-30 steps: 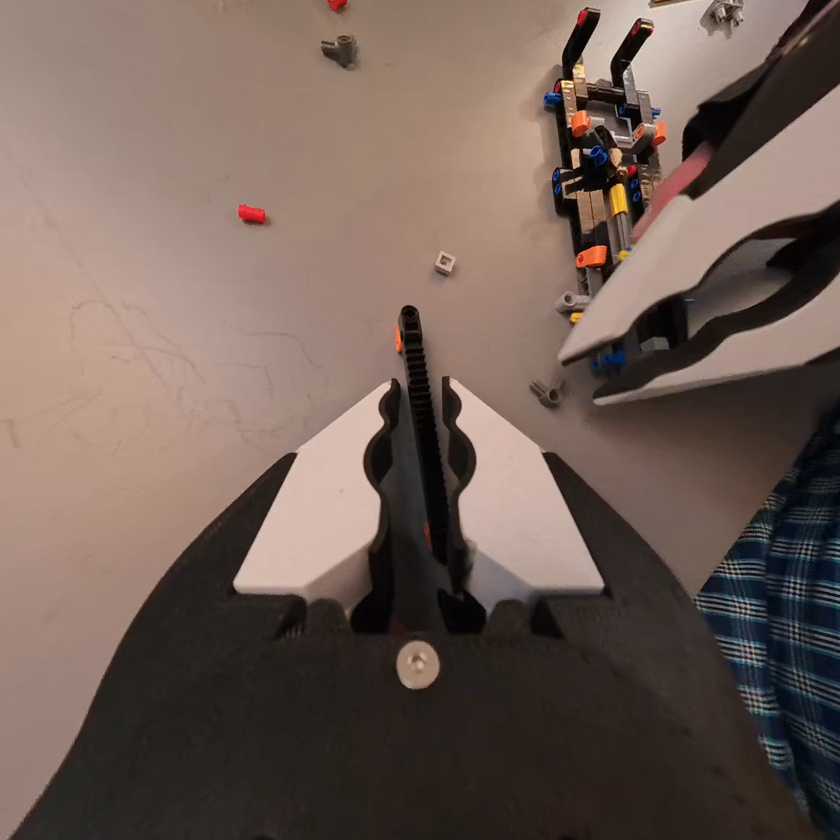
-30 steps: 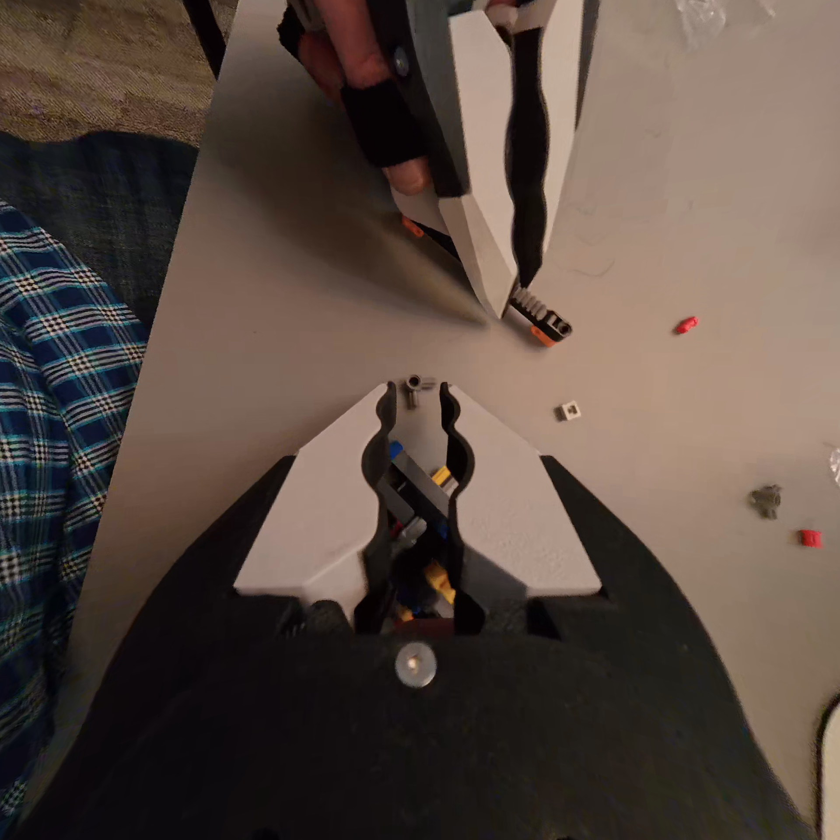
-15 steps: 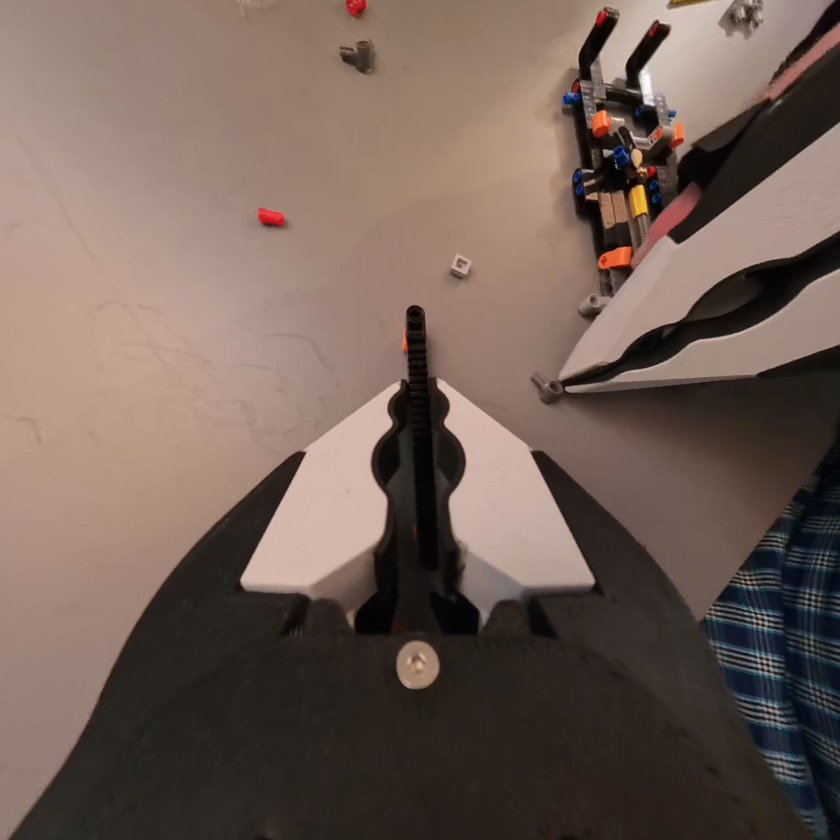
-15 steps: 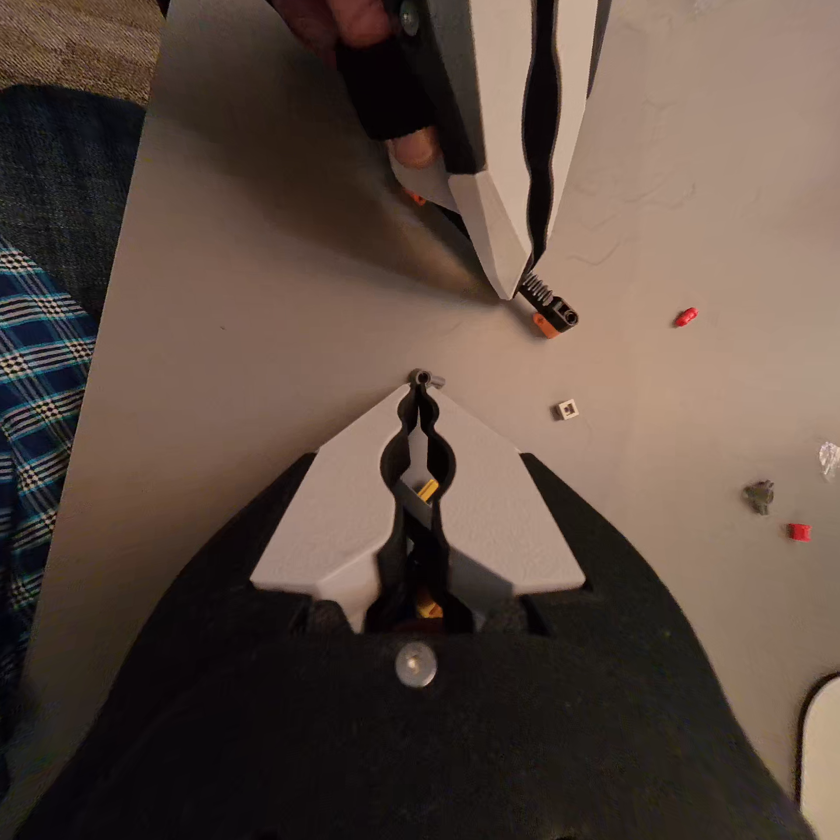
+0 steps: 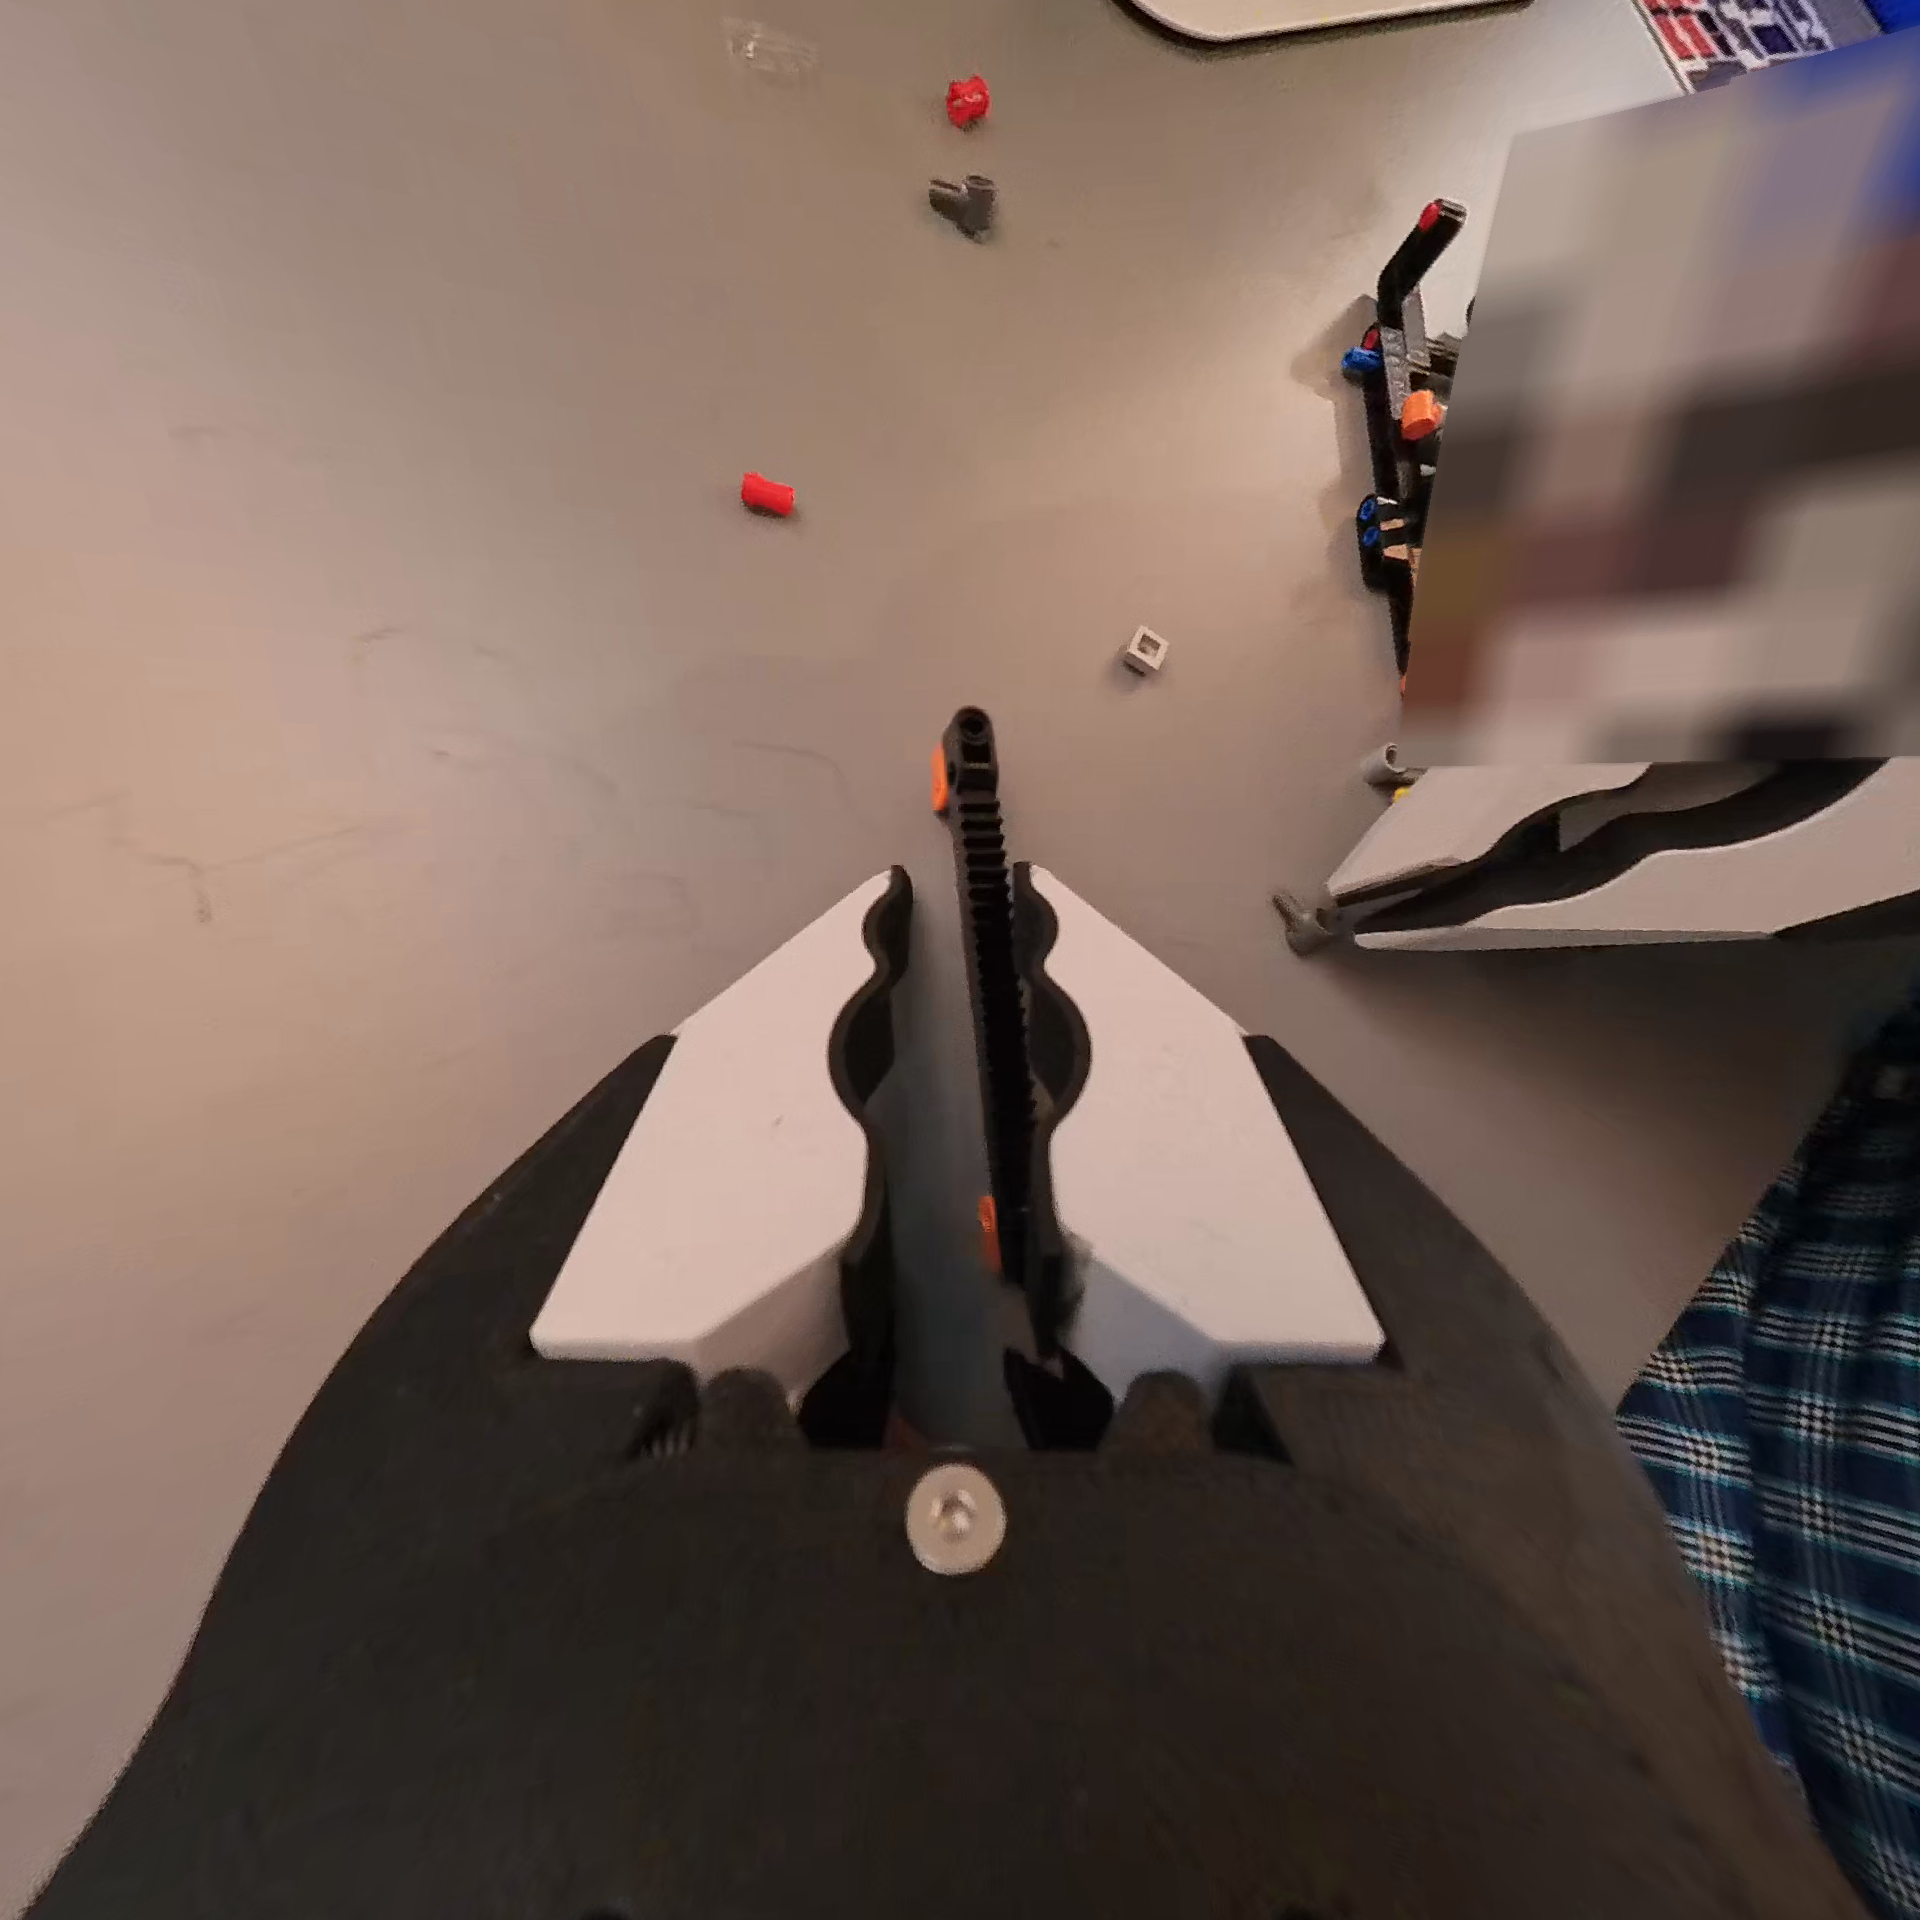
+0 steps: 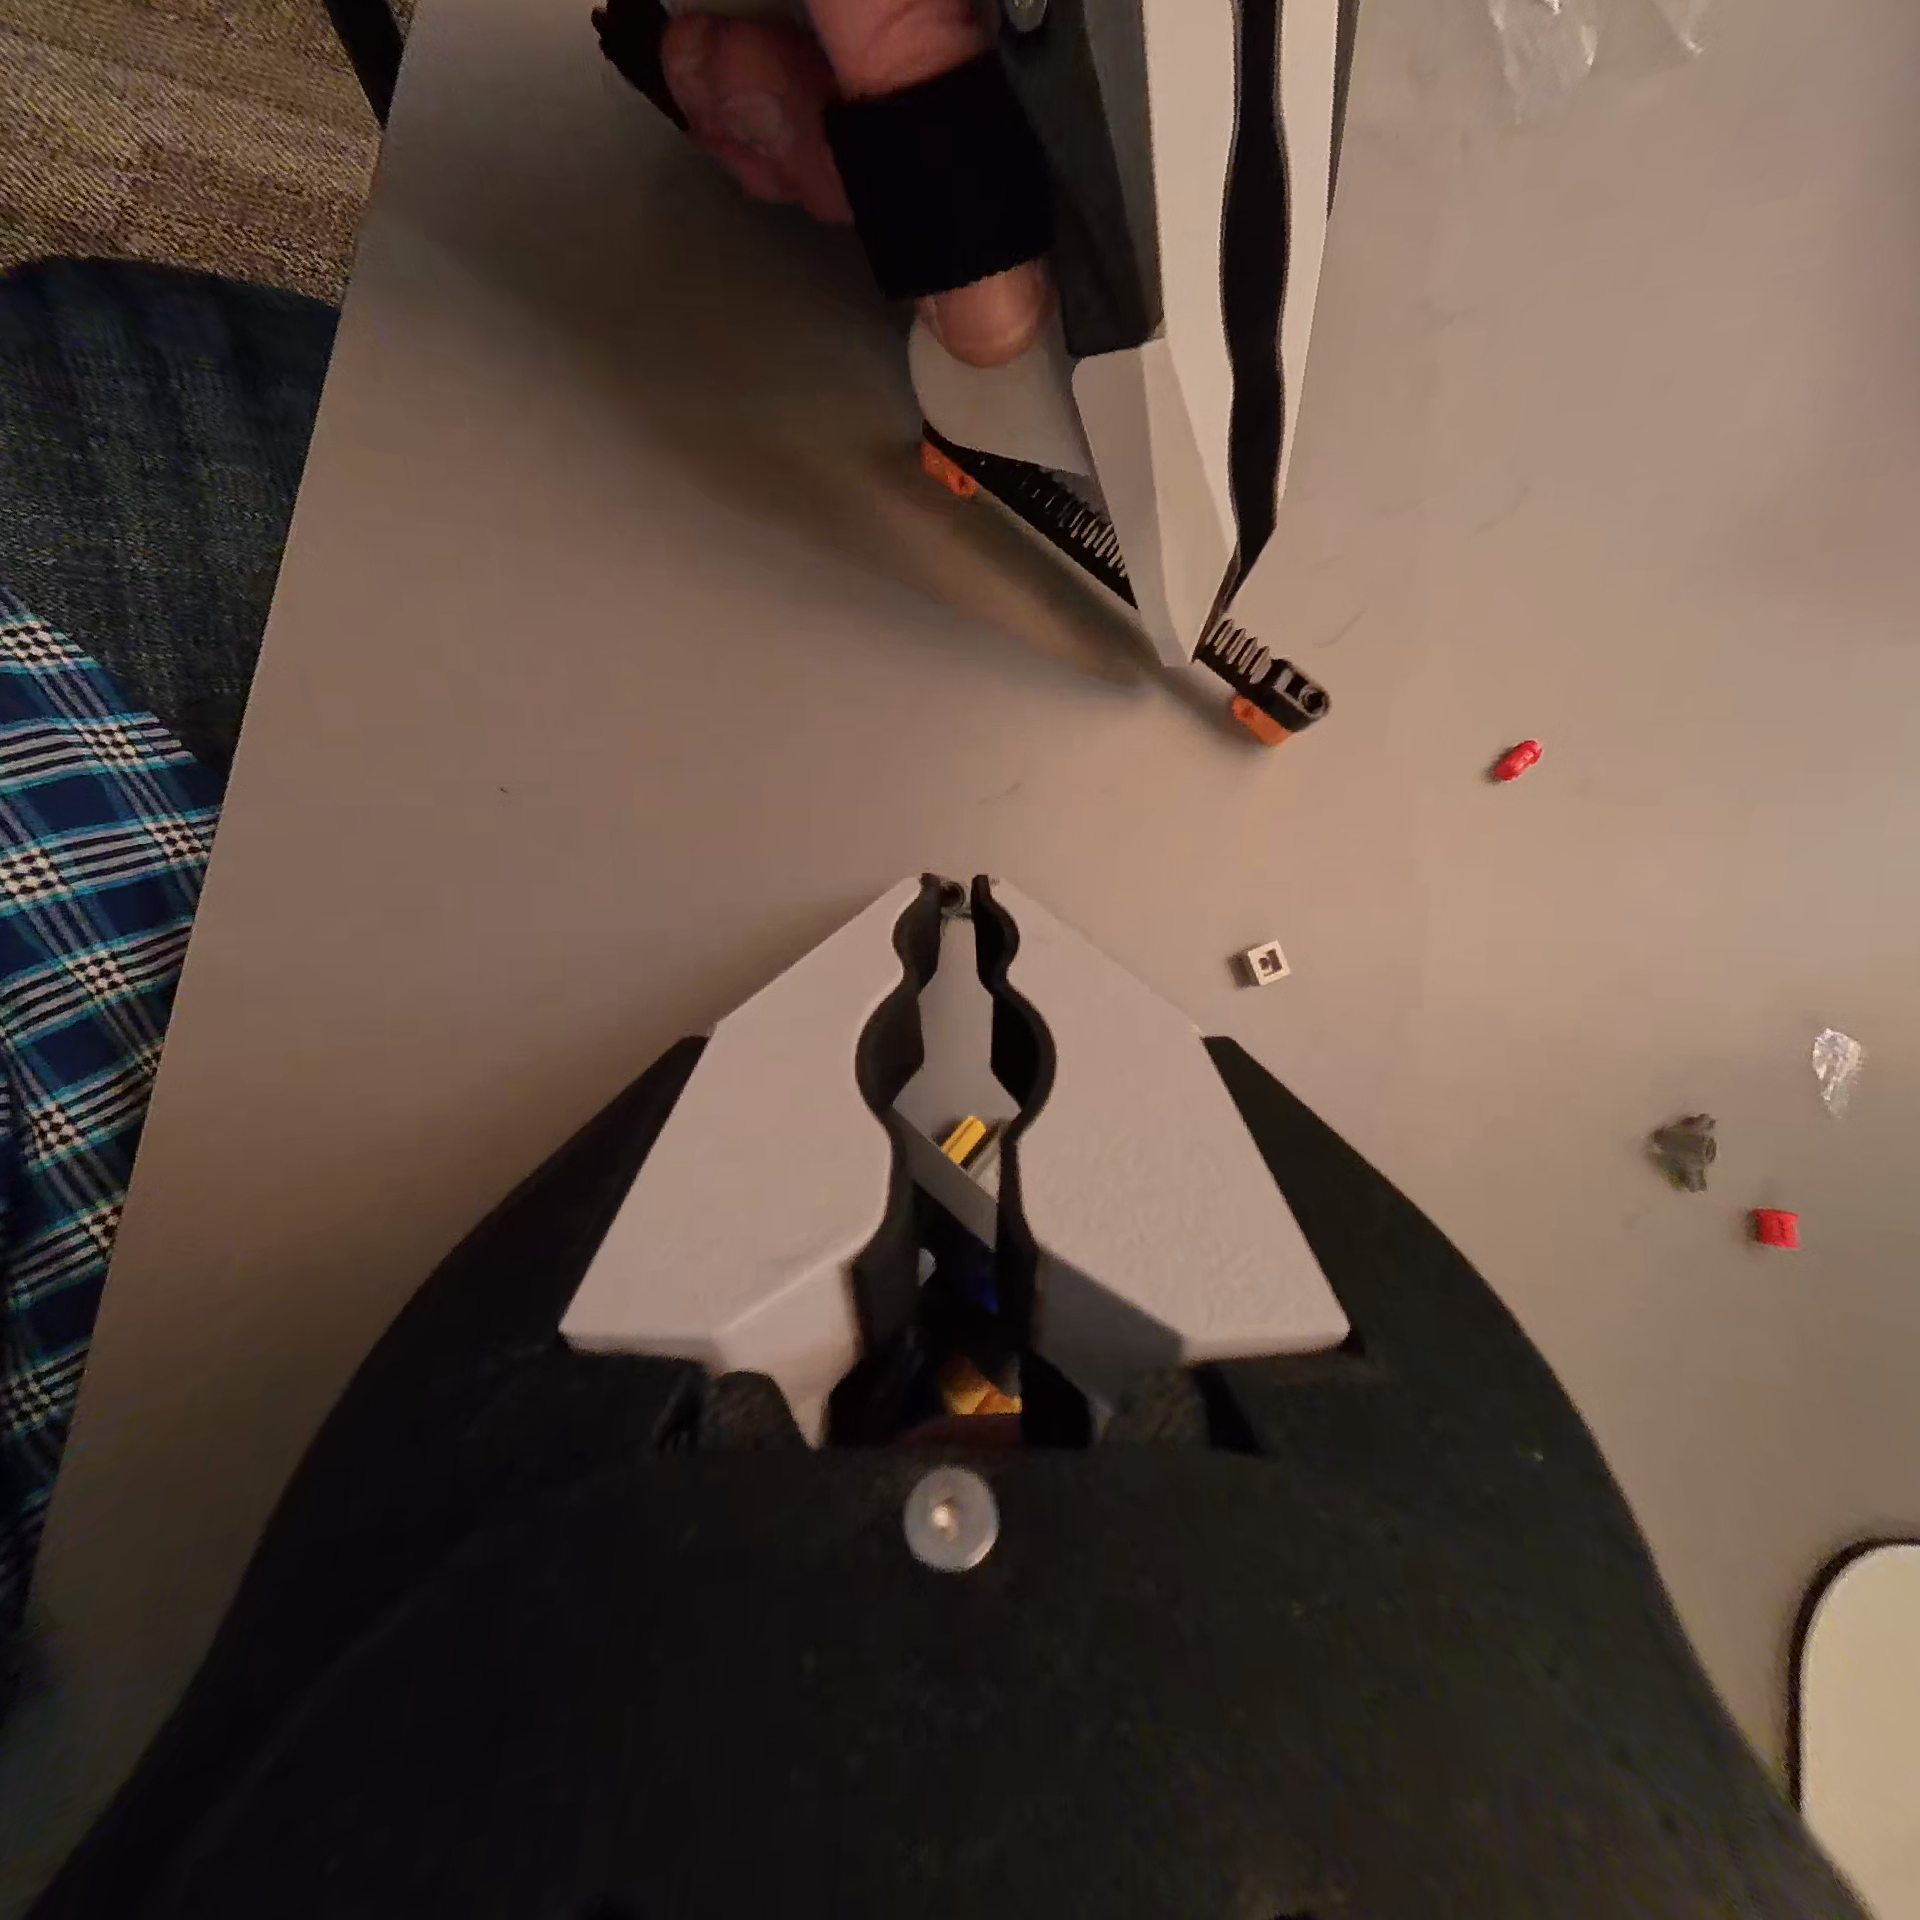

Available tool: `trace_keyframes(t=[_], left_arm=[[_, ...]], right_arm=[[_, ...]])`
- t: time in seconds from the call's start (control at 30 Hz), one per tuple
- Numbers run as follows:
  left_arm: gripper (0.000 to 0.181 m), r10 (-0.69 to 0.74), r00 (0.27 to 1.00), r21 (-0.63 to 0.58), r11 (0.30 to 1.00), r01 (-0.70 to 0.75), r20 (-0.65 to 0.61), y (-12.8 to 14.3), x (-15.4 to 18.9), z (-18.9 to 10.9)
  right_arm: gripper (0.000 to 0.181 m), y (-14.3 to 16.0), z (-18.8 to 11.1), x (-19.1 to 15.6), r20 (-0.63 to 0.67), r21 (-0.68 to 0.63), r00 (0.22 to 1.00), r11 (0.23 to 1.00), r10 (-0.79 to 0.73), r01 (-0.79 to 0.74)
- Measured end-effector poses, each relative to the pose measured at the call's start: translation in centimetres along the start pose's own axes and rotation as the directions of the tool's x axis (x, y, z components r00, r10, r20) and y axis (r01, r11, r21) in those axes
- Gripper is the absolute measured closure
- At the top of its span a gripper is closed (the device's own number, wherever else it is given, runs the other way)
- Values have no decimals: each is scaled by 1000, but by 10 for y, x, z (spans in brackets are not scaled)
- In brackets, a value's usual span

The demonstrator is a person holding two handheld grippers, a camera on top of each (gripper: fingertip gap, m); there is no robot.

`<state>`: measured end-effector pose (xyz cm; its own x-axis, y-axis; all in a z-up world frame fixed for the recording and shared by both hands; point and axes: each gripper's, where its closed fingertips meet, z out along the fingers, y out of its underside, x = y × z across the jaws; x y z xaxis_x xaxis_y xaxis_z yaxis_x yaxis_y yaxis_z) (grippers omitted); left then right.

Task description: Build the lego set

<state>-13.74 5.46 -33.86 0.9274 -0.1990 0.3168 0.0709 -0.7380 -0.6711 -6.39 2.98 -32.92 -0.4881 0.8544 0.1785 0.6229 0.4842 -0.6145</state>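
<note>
The left gripper (image 5: 963, 883) is partly open, with a gap showing between its two fingers. A long black toothed bar (image 5: 987, 935) lies in that gap, leaning against the right finger, and I cannot tell if it is squeezed. The bar has small orange bits on it, and its front end pokes out past the gripper tips. In the right wrist view the same bar (image 6: 1262, 681) sits low over the worktop (image 6: 623, 779), and a hand (image 6: 831, 114) holds the left gripper (image 6: 1210, 623). The right gripper (image 6: 961, 894) is almost closed, and it pinches a tiny grey pin (image 6: 951, 894) at its very tips. The same pin (image 5: 1304, 923) shows at the tips of the right gripper (image 5: 1340, 920), to the right of the bar. The half-built lego model (image 5: 1392, 416) lies on the worktop, far from the bar and to its right, and part of it is hidden. A small white square piece (image 5: 1145, 651) lies near the bar's front end. A red piece (image 5: 767, 495), a dark grey piece (image 5: 962, 202) and another red piece (image 5: 966, 101) lie farther off, beyond the bar. The worktop is plain grey. Blue checked cloth (image 5: 1818, 1455) shows at its near edge. I see no writing that I can read.
</note>
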Motion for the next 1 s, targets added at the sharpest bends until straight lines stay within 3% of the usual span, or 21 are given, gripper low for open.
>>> trace_keyframes(t=[0.03,0.37,0.57,0.7,0.87,1.0], left_arm=[[163,-12,1000,5,1000,12,-2,0,-2,-1],[173,25,999,9,1000,-25,21,-1,-7,-7],[175,8,995,39,999,-4,-95,-9,10,-9],[175,91,982,42,995,-85,-166,-11,30,-9],[175,180,958,56,984,-172,-222,-11,48,-10],[175,181,955,77,983,-167,-236,-13,50,-11]], right_arm=[[178,0,0,0,1,0,1000,1000,0,0],[175,-6,-4,5,-18,30,1000,1000,7,-7],[164,-18,-13,38,-55,134,995,988,85,-77],[158,-22,-12,58,0,178,996,981,84,-83],[157,-28,-6,58,168,223,984,970,60,-98],[170,-29,-6,47,308,237,950,963,47,-125]])
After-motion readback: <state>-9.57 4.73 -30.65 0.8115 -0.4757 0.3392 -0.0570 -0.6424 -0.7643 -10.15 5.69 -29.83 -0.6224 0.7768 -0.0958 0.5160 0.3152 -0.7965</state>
